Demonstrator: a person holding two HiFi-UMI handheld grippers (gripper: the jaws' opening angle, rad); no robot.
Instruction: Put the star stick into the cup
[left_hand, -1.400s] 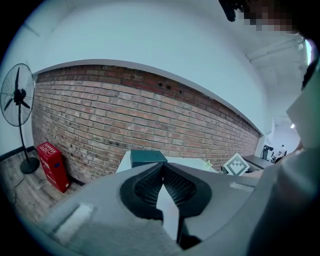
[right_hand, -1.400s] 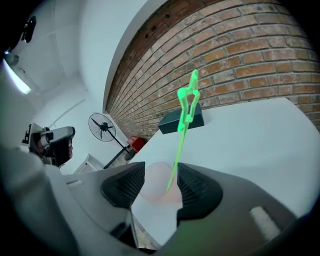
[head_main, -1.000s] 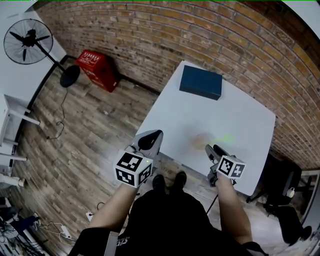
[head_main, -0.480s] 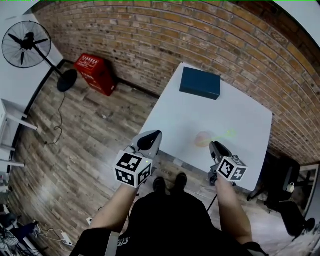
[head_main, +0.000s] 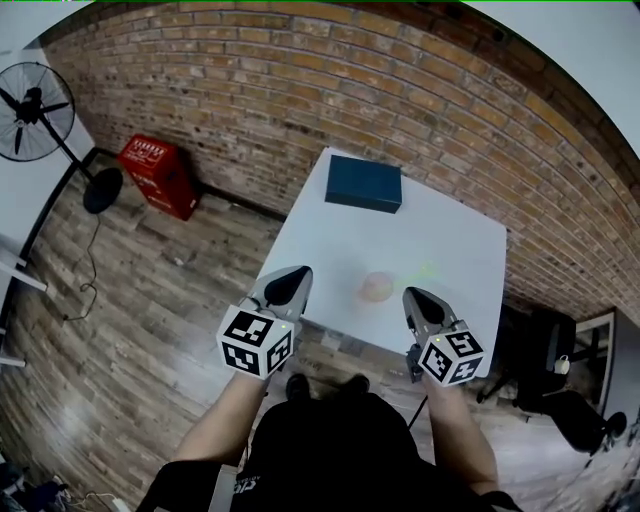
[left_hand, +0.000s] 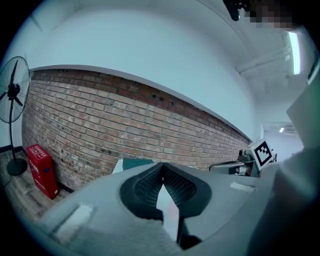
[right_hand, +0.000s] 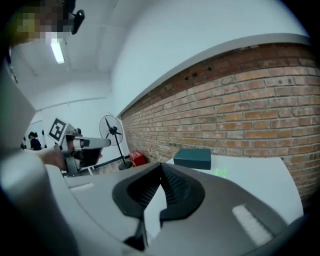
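A small pinkish cup (head_main: 377, 287) stands on the white table (head_main: 450, 240) near its front edge. The star stick (head_main: 428, 272) shows only as a faint green mark just right of the cup, and as a green patch (right_hand: 220, 173) in the right gripper view. My left gripper (head_main: 298, 272) hovers at the table's front left edge, jaws shut and holding nothing (left_hand: 161, 166). Right of the cup, at the front edge, my right gripper (head_main: 412, 296) also has its jaws together with nothing between them (right_hand: 161, 165).
A dark blue box (head_main: 364, 183) lies at the table's far edge by the brick wall. On the wooden floor to the left are a red crate (head_main: 155, 175) and a standing fan (head_main: 35, 110). A dark chair (head_main: 545, 350) stands right of the table.
The head view has swung, so the table, crate and fan now sit further left in the picture. Both grippers stay by the table's front edge, either side of the cup.
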